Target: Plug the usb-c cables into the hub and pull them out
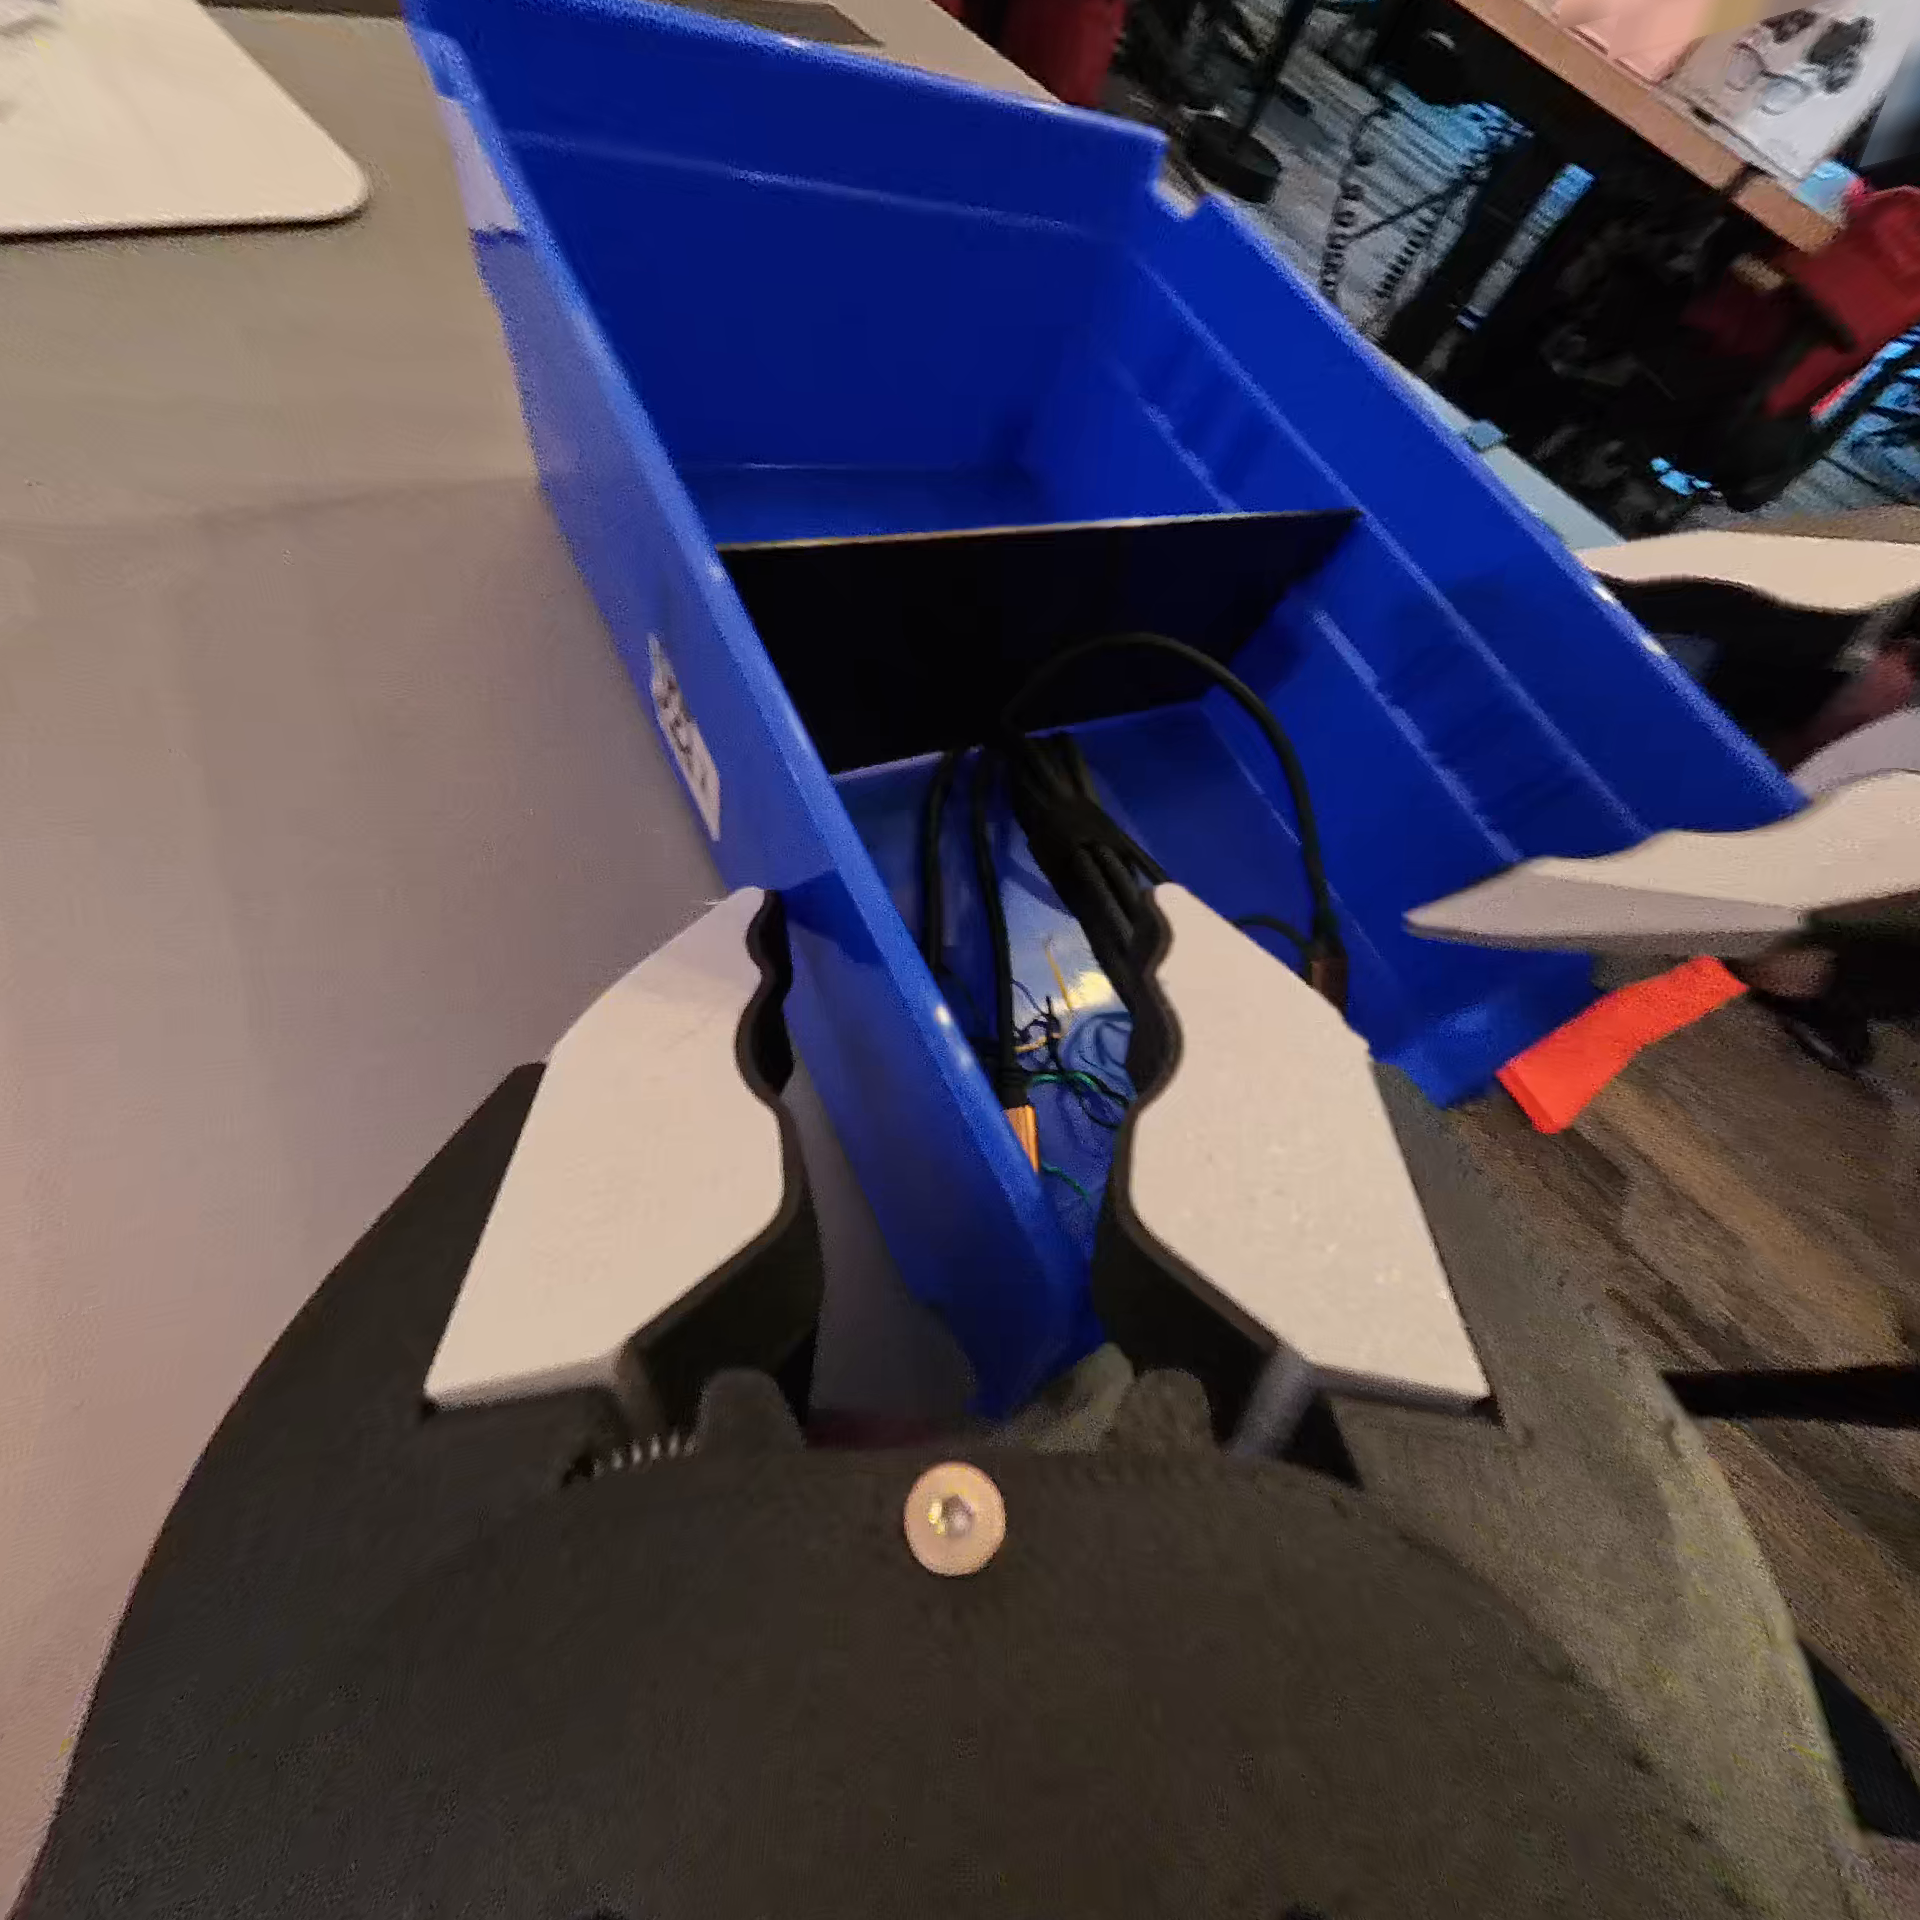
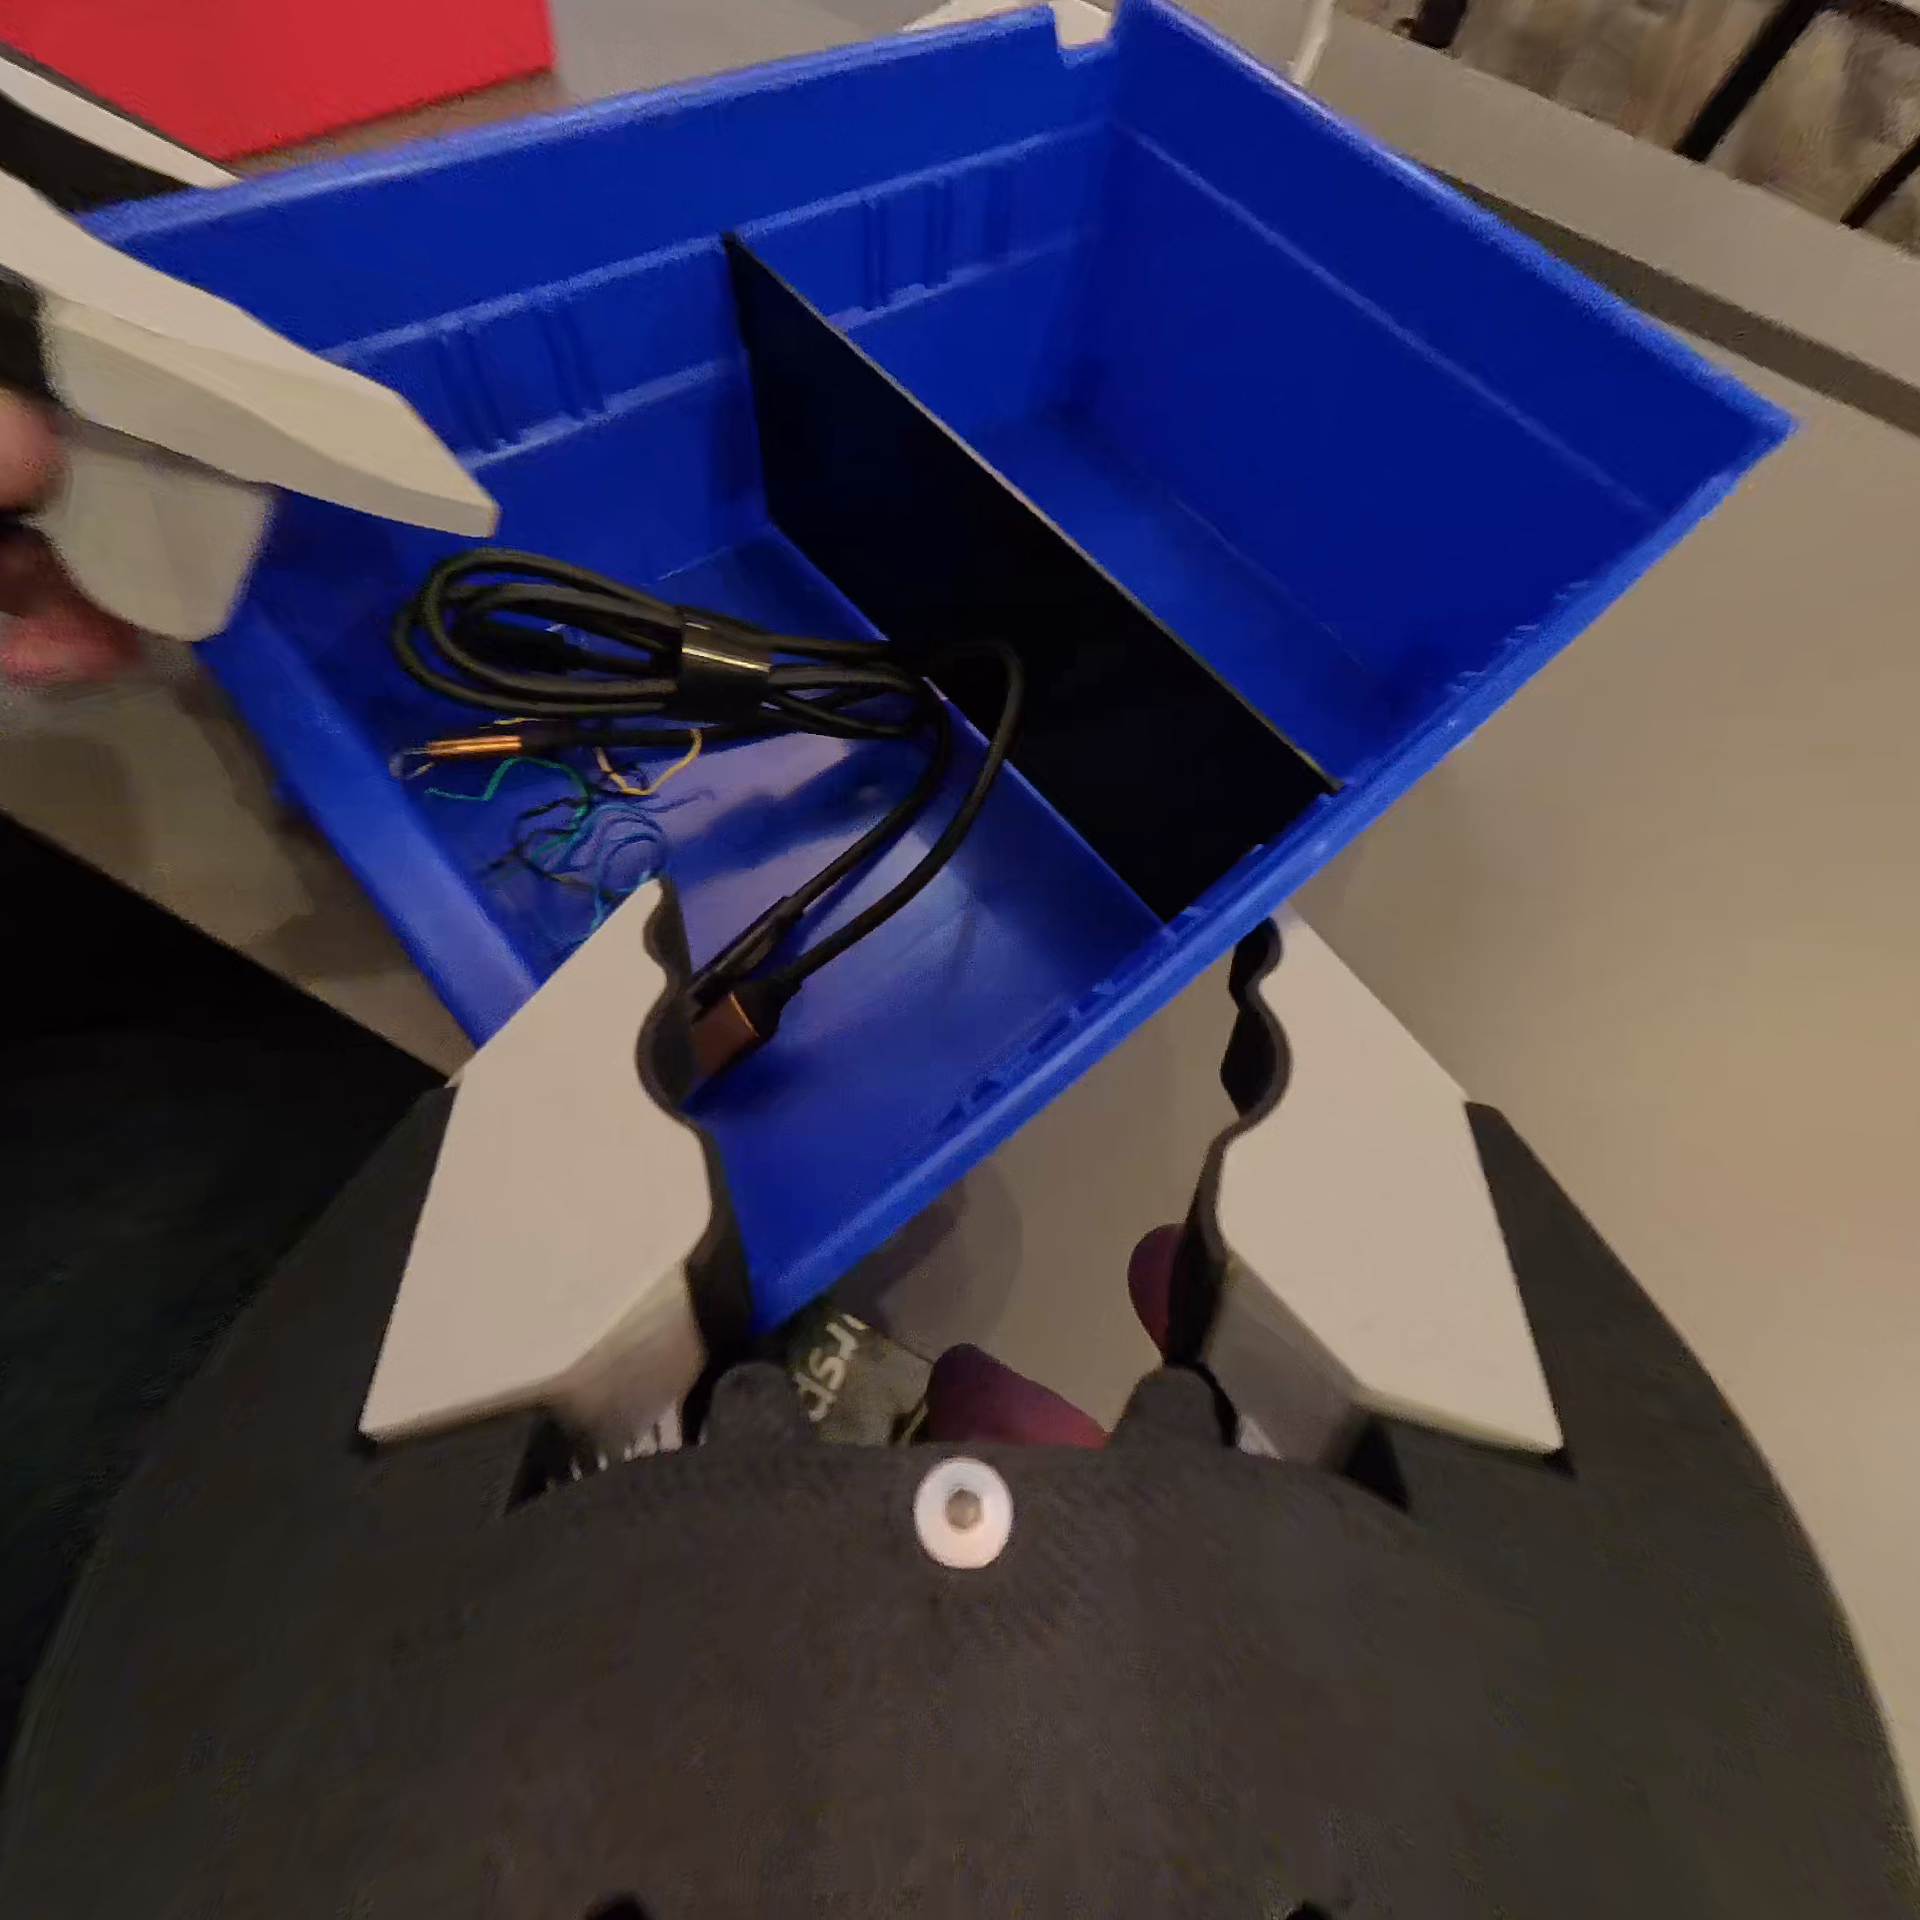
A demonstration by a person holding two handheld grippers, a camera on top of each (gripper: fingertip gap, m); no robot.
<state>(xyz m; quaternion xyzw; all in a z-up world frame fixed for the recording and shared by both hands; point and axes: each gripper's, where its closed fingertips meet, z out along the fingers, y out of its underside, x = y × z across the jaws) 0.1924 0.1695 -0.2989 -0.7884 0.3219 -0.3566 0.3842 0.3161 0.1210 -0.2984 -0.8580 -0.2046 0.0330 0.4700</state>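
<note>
Both grippers at the blue bin, cables not picked yet.

Left gripper point(image 1: 961, 935) straddles the bin's point(image 1: 831, 343) side wall, jaws spread w/ the wall between them, not pinched. Right gripper point(image 2: 951, 935) hangs over the near rim, jaws wide, holding nothing. Bundled black usb-c cable point(image 2: 665, 655) lies in the near compartment by the black divider point(image 2: 1018, 582), copper plug point(image 2: 732, 1023) beside right's fingertip. No hub in view; plugging & pulling all left to do.

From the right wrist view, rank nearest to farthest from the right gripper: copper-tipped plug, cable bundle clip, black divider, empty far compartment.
From the right gripper:
1. Copper-tipped plug, by its left finger.
2. Cable bundle clip, left compartment.
3. Black divider, mid-bin; close to the clip, hard to separate.
4. Empty far compartment, beyond the divider.
</note>
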